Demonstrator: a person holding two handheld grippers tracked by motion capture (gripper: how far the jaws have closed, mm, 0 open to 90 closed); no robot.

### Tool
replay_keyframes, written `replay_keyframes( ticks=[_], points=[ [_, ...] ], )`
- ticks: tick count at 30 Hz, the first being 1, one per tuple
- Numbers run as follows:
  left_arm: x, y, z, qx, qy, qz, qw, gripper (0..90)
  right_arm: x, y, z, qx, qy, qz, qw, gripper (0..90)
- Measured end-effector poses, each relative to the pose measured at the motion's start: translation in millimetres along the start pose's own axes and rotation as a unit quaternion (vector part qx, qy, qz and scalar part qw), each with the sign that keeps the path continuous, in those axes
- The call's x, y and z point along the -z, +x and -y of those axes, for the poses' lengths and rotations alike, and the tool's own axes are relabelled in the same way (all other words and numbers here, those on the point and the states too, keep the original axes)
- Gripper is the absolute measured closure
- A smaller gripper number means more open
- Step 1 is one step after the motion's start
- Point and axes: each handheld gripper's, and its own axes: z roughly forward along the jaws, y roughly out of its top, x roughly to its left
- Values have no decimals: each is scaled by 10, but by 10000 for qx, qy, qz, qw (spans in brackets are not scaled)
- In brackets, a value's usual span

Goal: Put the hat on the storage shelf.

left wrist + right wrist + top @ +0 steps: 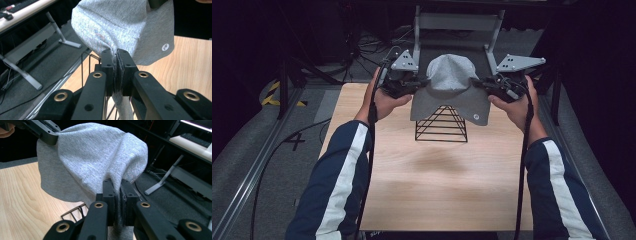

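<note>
A grey knit hat (450,85) hangs stretched between both grippers above a black wire pyramid stand (441,126) at the far middle of the wooden table (437,175). My left gripper (416,83) is shut on the hat's left edge, and its jaws pinch the grey cloth (110,27) in the left gripper view. On the opposite edge my right gripper (482,84) is shut on the hat (92,160). A small round white label (165,47) sits near the hat's lower rim. The hat's lower part drapes over the stand's top.
A grey metal frame (458,22) stands beyond the table's far edge. Cables and yellow-black tape (274,92) lie on the floor at the left. The near half of the table is bare wood. A desk with a keyboard (197,140) shows at the right gripper view's right.
</note>
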Motion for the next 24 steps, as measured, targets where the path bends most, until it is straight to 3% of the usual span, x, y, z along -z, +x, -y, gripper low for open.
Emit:
replay_keyframes(
  ticks=[12, 24],
  points=[
    [-333, 11, 340, 223, 360, 53, 9991, 847, -276, 41, 272, -123, 322, -93, 9994, 846],
    [-526, -33, 622, 435, 489, 100, 9978, 846, -536, 91, 635, -297, 619, -245, 9973, 846]
  ],
)
